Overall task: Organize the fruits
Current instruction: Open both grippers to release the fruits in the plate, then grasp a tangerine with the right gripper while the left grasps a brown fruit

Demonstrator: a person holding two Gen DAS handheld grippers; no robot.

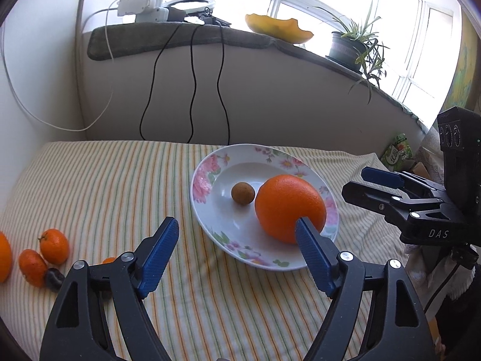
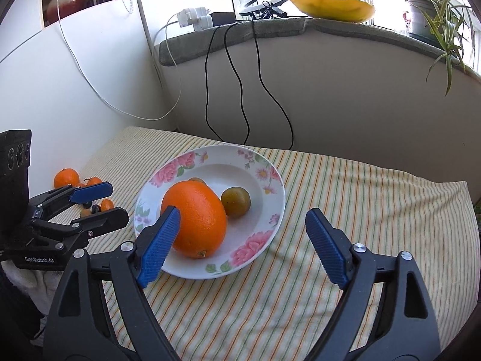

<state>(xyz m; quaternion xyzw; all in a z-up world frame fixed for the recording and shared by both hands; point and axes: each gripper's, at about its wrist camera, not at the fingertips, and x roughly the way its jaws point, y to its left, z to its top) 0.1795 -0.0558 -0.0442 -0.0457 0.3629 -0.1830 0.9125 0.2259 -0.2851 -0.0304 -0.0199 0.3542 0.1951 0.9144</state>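
A white floral plate [image 1: 207,189] [image 2: 270,207] lies on the striped cloth. In it lie a large orange [image 1: 288,207] [image 2: 195,219] and a small brown-green round fruit [image 1: 243,192] [image 2: 236,202]; another small fruit [image 2: 197,180] peeks out behind the orange. Several small tangerines [image 1: 54,246] [image 2: 66,178] and dark small fruits [image 1: 54,278] [image 2: 95,208] lie loose at the left. My left gripper [image 1: 237,243] [image 2: 100,200] is open and empty, in front of the plate's left side. My right gripper [image 2: 243,234] [image 1: 360,183] is open and empty, by the plate's right side.
The striped cloth [image 1: 120,180] covers the table, which meets white walls at the back and left. Black cables [image 1: 192,96] hang from a sill that holds a power strip [image 1: 141,6], a yellow bowl [image 1: 279,27] and a potted plant [image 1: 354,42]. A green packet [image 1: 396,150] lies far right.
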